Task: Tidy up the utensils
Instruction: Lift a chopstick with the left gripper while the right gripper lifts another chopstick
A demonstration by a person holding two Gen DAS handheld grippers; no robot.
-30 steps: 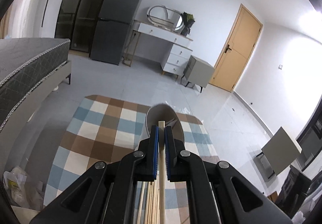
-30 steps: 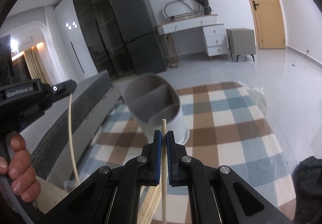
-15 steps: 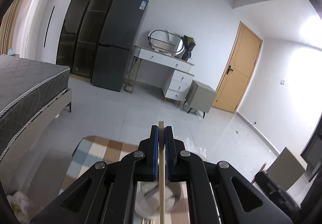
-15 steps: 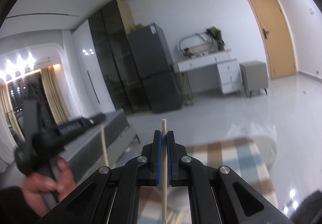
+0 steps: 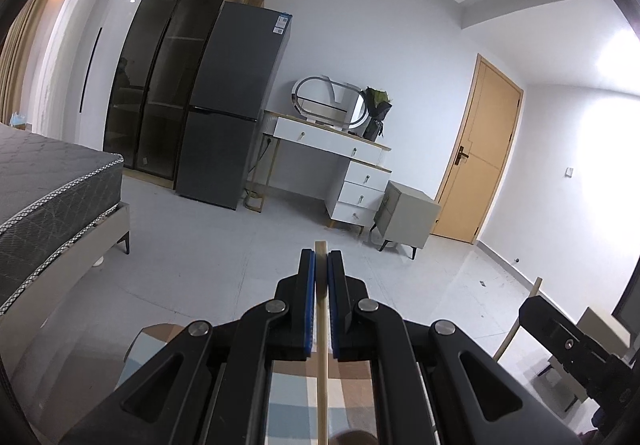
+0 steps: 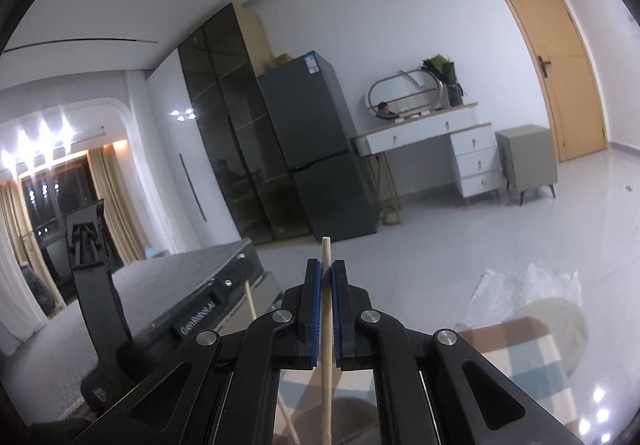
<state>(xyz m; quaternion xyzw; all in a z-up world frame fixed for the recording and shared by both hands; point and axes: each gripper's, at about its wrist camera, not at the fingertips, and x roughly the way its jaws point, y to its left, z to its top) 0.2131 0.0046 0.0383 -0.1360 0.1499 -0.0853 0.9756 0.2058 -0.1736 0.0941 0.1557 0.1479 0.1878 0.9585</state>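
Observation:
My left gripper [image 5: 320, 265] is shut on a pale wooden chopstick [image 5: 321, 357] that runs upright between its blue pads. My right gripper [image 6: 326, 273] is shut on another pale chopstick [image 6: 327, 345], also upright. Both grippers are raised and face across the room. The right gripper and its chopstick [image 5: 516, 325] show at the right of the left wrist view. The left gripper and its chopstick [image 6: 251, 301] show at the left of the right wrist view. The grey utensil holder [image 6: 560, 329] shows only as a blurred pale shape low at the right.
A checked rug [image 5: 292, 397] lies below. A dark bed [image 5: 48, 185] stands at the left. A grey fridge [image 5: 236, 105], a white dressing table [image 5: 340, 161], a grey nightstand [image 5: 404, 213] and a wooden door [image 5: 480, 153] line the far wall.
Both grippers have lifted and tilted upward with their chopsticks. The utensil holder and rug have dropped out of the middle of both views.

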